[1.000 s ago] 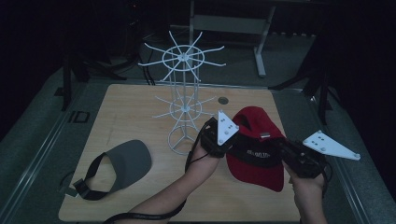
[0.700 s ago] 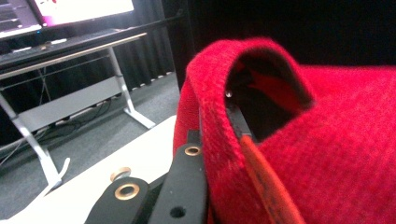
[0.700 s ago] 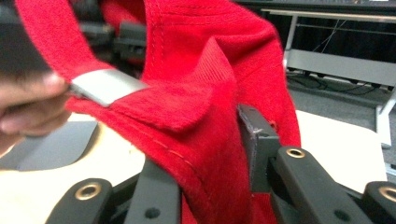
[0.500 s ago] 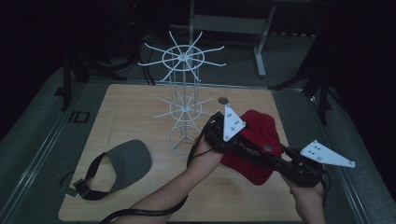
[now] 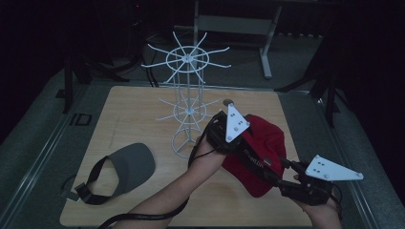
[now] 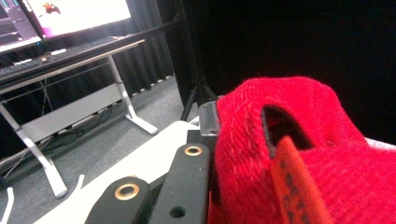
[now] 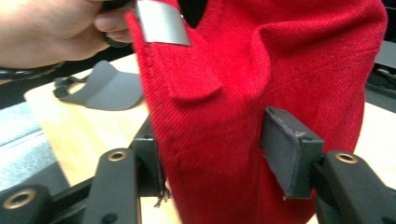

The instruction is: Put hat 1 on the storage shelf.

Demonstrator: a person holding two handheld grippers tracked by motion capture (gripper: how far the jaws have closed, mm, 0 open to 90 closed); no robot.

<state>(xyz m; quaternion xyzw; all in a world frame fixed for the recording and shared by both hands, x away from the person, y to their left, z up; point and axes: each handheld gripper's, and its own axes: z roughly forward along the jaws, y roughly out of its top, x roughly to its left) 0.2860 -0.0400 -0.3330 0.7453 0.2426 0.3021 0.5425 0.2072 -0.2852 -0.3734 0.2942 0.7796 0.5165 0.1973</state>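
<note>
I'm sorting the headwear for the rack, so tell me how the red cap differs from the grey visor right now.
The red cap is lifted off the table between both grippers, while the grey visor lies flat on the wood near the left edge. The cap has a full cloth crown; the visor is a brim with a dark strap and no crown. The cap is bright red, the visor dull grey. Neither hangs on the white wire rack yet.

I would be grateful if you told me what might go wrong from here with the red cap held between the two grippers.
1. The right gripper has just been opening; its fingers straddle the red cap, so the cap's weight may fall wholly on the left gripper, pinching only its edge, and it could slip.
2. The white wire rack stands close beside the left hand; a swing could snag or tip it.
</note>
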